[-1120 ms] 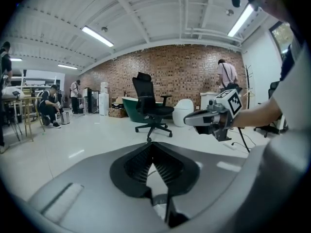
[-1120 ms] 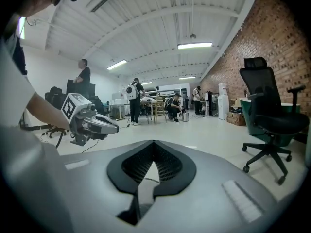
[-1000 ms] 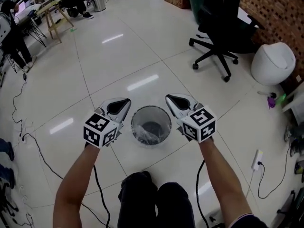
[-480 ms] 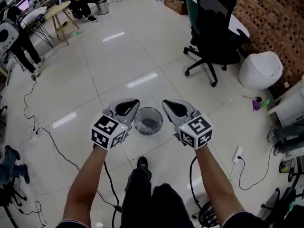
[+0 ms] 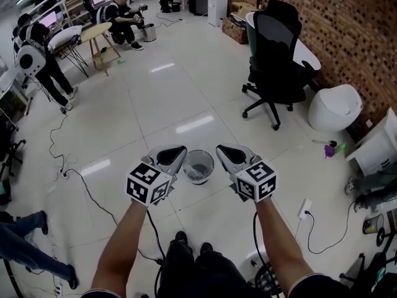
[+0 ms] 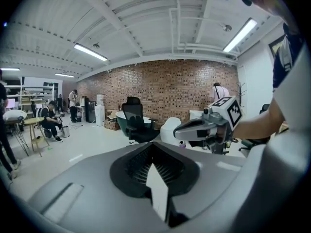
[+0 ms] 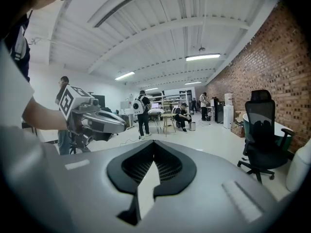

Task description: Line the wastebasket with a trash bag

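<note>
A: Where does the wastebasket [image 5: 199, 166] lie?
B: Upright on the floor [image 5: 186, 98], mouth up — at 4 o'clock from the left gripper [image 5: 175, 154], 8 o'clock from the right gripper [image 5: 224, 153], equally near both.
A: Jaws?
B: Both pairs clenched on nothing. No readable writing — only square markers [image 5: 147, 184].

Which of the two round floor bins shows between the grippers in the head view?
The wastebasket between left gripper and right gripper; the metal bin stands far off by a seated person.
</note>
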`<state>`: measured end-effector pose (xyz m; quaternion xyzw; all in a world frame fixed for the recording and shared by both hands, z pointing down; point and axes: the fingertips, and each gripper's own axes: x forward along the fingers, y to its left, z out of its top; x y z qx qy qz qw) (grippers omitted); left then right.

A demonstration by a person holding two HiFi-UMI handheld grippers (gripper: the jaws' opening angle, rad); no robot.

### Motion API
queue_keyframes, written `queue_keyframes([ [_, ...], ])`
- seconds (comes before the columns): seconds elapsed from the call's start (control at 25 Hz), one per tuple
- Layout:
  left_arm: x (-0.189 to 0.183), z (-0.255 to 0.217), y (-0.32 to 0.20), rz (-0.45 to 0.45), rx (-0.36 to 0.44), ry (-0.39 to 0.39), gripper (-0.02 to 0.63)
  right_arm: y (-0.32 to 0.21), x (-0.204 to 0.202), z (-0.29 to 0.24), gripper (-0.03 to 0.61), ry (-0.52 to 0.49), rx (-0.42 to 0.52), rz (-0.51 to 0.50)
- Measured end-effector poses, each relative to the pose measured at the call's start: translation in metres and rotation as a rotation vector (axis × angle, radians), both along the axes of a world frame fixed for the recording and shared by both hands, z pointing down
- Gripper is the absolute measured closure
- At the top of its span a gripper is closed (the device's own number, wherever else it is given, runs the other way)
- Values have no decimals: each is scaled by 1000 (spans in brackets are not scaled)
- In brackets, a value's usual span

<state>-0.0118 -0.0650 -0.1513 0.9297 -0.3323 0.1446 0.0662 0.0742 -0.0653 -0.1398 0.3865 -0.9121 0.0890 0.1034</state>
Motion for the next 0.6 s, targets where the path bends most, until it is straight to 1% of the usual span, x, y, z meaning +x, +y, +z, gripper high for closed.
queue_keyframes([
  [0.24,-13,-39,35,-3,36,37,601,30,-17,-40,577,-9,27,2],
  [0.44,-28,-53,53,-3,41,80,601,49,-32,-58,577,-9,51,13],
  [0.6,-42,-60,63,3,50,97,601,64,-52,-69,577,-15,86,10],
])
